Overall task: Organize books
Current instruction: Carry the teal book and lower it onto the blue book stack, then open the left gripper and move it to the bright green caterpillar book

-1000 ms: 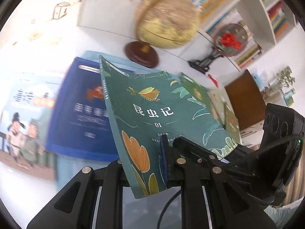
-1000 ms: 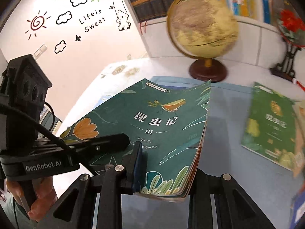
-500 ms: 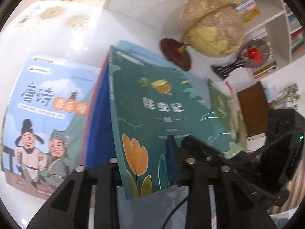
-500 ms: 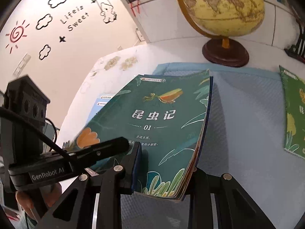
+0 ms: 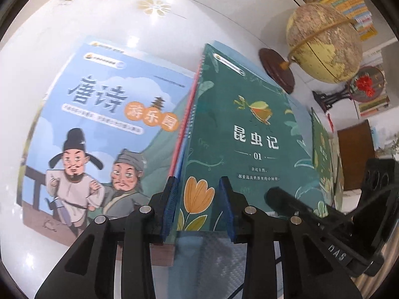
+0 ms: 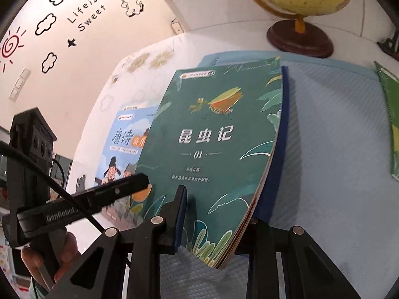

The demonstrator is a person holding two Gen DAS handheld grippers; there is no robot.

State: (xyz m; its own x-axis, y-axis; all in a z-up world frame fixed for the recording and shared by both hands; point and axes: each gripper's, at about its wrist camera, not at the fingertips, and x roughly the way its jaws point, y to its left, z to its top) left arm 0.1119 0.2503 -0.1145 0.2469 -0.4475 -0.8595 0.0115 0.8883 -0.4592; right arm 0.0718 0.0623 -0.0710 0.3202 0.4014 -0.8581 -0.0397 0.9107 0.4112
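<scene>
White table (image 5: pixel 82 20), both hand-held grippers angled down, left (image 5: pixel 197 206) just loosened, right (image 6: pixel 214 226) clamping green book (image 6: pixel 209 144).

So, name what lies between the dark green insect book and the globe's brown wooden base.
Right wrist view: beyond the book, only light blue mat and white tabletop before the base.

Both my wrist cameras look steeply down, close over the tabletop (image 5: pixel 49 37); both share the green book (image 5: pixel 239 134) (image 6: pixel 212 149), globe (image 5: pixel 324 42) at 1 o'clock.
</scene>
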